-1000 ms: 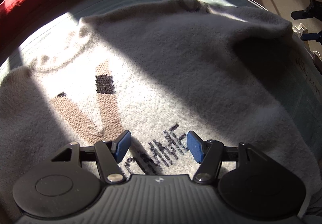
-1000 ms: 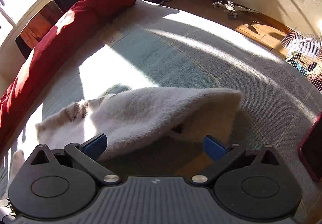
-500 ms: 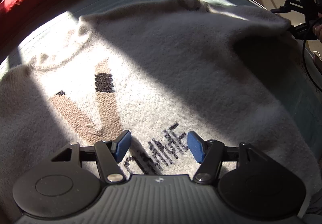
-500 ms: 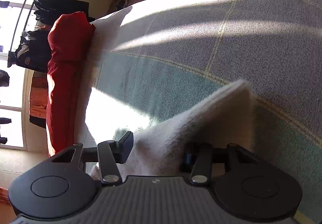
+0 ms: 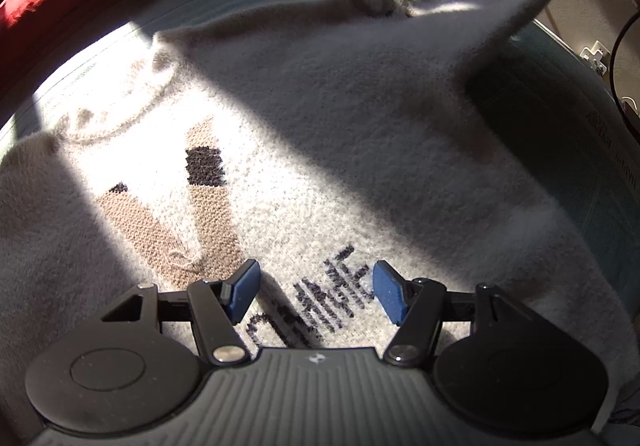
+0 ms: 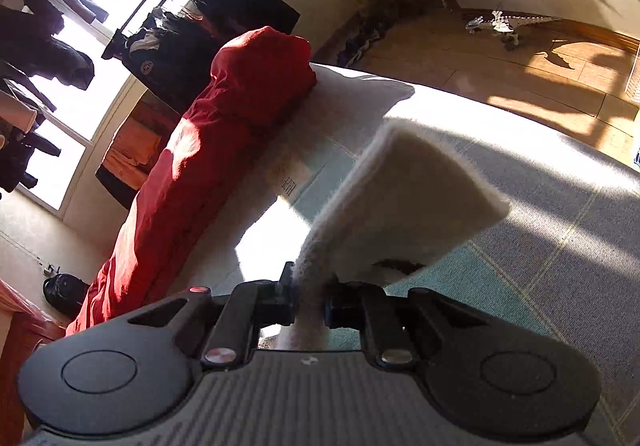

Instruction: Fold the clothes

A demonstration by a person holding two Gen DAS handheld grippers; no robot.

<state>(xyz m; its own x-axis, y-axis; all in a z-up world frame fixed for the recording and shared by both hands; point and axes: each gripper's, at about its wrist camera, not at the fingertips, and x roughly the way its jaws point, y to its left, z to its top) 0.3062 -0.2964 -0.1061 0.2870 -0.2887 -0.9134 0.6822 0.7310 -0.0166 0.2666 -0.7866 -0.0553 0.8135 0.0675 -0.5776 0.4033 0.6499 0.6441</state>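
the cream sweater (image 5: 320,117) lies front-up across a grey-green bed cover (image 6: 560,254), its tan and black knitted motif toward 9 o'clock in the left wrist view. one sleeve (image 6: 404,201) is off the bed: the right gripper (image 6: 310,306) has its jaws pressed together on the cuff, so the knit stands up as a stiff tongue toward 12 o'clock, probably to carry it over the body for a first fold. in the left wrist view that same sleeve peaks at 1 o'clock, where the right gripper shows dark at the frame's corner. the left gripper (image 5: 316,294) hangs over the lettering on the chest, jaws spread with nothing pinched between them, likely placed to steady the body. whether its pads touch the knit i cannot tell. the sweater's far edge runs close to a red duvet (image 6: 224,149) at 10 o'clock. bare cover lies open from 1 to 4 o'clock, leaving room to swing the sleeve.
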